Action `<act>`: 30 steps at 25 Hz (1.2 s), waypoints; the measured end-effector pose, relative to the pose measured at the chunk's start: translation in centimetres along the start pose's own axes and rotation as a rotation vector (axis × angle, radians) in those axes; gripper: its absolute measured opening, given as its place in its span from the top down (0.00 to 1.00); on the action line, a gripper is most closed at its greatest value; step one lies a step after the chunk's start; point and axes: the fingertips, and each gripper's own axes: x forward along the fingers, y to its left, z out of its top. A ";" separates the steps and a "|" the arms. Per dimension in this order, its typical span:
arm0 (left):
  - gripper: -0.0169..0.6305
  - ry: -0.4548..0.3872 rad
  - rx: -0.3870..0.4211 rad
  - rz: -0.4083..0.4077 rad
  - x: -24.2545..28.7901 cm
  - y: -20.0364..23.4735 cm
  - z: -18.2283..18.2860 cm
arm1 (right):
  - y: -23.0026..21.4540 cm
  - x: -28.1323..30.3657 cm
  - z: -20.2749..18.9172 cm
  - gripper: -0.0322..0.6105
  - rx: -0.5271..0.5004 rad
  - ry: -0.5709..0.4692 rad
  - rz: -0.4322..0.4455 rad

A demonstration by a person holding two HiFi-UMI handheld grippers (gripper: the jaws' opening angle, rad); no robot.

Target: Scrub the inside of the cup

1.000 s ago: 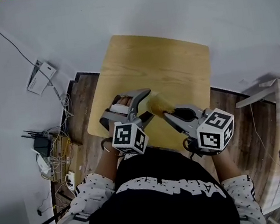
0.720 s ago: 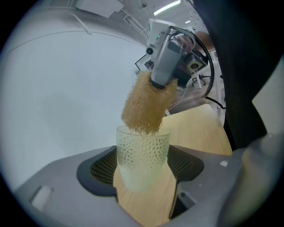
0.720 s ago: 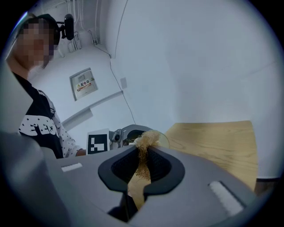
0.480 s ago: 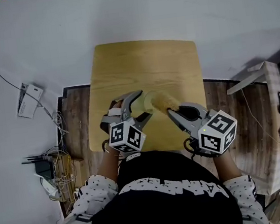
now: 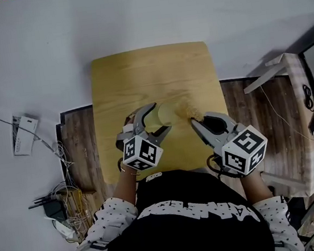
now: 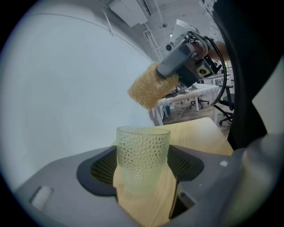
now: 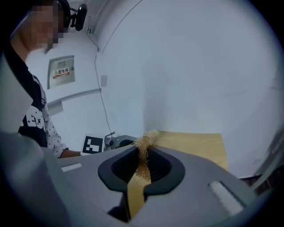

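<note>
Over the table (image 5: 138, 73), near its front edge, the person holds both tools close together. The left gripper (image 5: 157, 119) has its jaws spread wide and pressed on the cup (image 5: 167, 112), one pad on each side of the wall. The cup is pale green and see-through, with a honeycomb pattern, and in the left gripper view it stands straight between the pads with its open mouth pointing away from the camera. Whether its base touches the table I cannot tell (wood shows past it in that view, but no clear gap).

The right gripper (image 5: 195, 122) has its jaws drawn together, pinching a sponge (image 5: 192, 110), a coarse yellow fibrous pad. In the right gripper view, thin strands of it run down between the pads and a tuft sticks out past the tips. In the left gripper view the sponge hangs beyond the cup's rim and off to one side, outside the cup and clear of it. From the head view the two sit just beside each other, the sponge at the cup's mouth end.

Each gripper carries its marker cube nearest the person, whose black shirt and dotted white sleeves fill the bottom of the head view. White wall lies beyond the table, and cables (image 5: 61, 200) lie tangled on the floor at the left.
</note>
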 end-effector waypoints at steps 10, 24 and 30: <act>0.43 -0.044 -0.075 -0.060 2.2 0.7 -2.5 | -0.5 0.7 -0.8 0.86 0.040 0.011 -0.114; 0.43 -0.093 -0.191 -0.108 4.8 1.6 -5.4 | -0.9 1.4 -1.7 0.86 0.080 0.048 -0.224; 0.43 -0.101 -0.228 -0.119 5.7 1.9 -6.6 | -1.0 1.7 -1.6 0.86 0.084 0.061 -0.251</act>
